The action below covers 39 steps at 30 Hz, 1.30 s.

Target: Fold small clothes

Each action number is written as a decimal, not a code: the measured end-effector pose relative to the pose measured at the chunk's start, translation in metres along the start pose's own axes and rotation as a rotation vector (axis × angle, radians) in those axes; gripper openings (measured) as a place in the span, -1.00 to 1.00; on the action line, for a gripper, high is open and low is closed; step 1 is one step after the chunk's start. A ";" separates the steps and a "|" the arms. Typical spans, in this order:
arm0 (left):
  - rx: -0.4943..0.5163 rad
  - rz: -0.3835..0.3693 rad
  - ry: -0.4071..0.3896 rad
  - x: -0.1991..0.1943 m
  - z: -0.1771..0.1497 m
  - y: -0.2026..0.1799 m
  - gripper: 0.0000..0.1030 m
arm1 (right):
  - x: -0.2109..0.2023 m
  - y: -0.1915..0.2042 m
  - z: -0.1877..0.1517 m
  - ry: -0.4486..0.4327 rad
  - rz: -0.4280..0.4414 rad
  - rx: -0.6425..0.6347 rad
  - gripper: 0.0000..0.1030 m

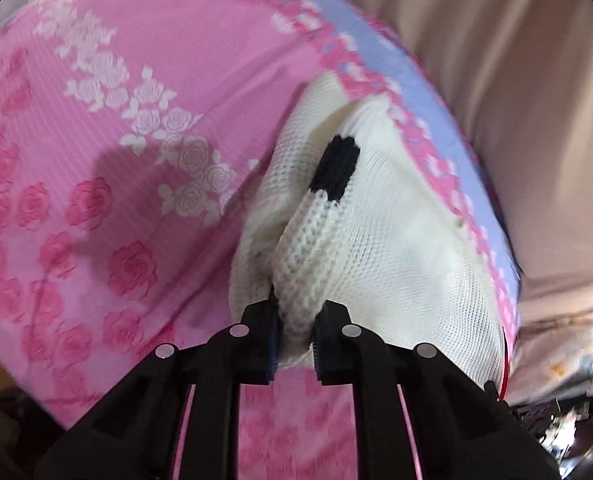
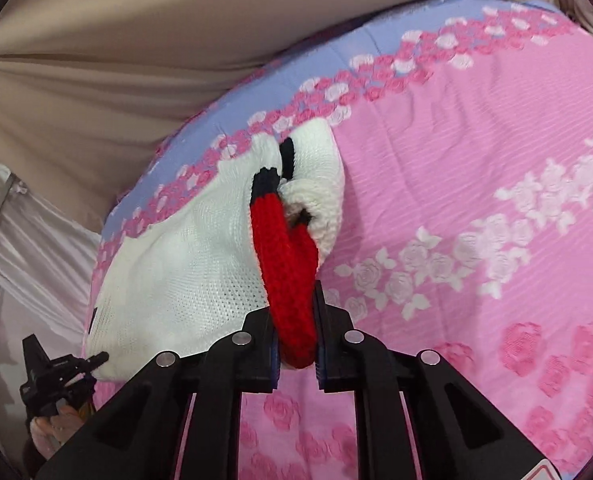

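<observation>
Pink rose bedsheet (image 1: 116, 80), beige curtain (image 2: 116, 60) behind; both tongs clamped on white knit garment (image 1: 396, 240).

The knit garment (image 1: 396, 240) lies on the bedsheet (image 1: 136, 120) near its edge, a curtain (image 2: 116, 60) behind.

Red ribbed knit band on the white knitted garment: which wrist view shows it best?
The right wrist view: the red ribbed knit band runs clear into the right gripper. The left wrist view shows only the white knitted garment, no red band.

left gripper (image 1: 294, 334) angled down, jaws clamped on knit | right gripper (image 2: 296, 332) angled down too, jaws pinched tight on knit
</observation>
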<state>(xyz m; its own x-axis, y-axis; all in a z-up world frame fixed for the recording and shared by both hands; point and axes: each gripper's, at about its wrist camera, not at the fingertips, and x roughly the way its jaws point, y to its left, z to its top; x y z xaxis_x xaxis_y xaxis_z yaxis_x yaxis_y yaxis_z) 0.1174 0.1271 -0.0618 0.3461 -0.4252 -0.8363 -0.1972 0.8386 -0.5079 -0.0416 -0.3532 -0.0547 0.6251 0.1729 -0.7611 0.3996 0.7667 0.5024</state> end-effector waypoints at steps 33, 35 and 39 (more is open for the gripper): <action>0.284 0.191 0.022 0.059 -0.019 -0.055 -1.00 | 0.042 -0.026 -0.018 0.047 -0.107 -0.098 -0.86; 0.281 0.163 0.004 0.055 -0.017 -0.058 -1.00 | 0.022 -0.017 -0.013 -0.031 -0.086 -0.101 -0.87; 0.311 0.149 -0.100 0.031 -0.008 -0.073 -1.00 | -0.009 -0.011 0.001 -0.139 -0.099 -0.109 -0.87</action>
<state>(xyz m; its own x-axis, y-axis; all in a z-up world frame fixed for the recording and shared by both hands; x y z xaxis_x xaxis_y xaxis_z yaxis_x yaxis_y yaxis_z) 0.1354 0.0497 -0.0524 0.4260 -0.2681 -0.8641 0.0309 0.9588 -0.2823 -0.0504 -0.3640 -0.0531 0.6759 0.0122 -0.7369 0.3936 0.8393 0.3749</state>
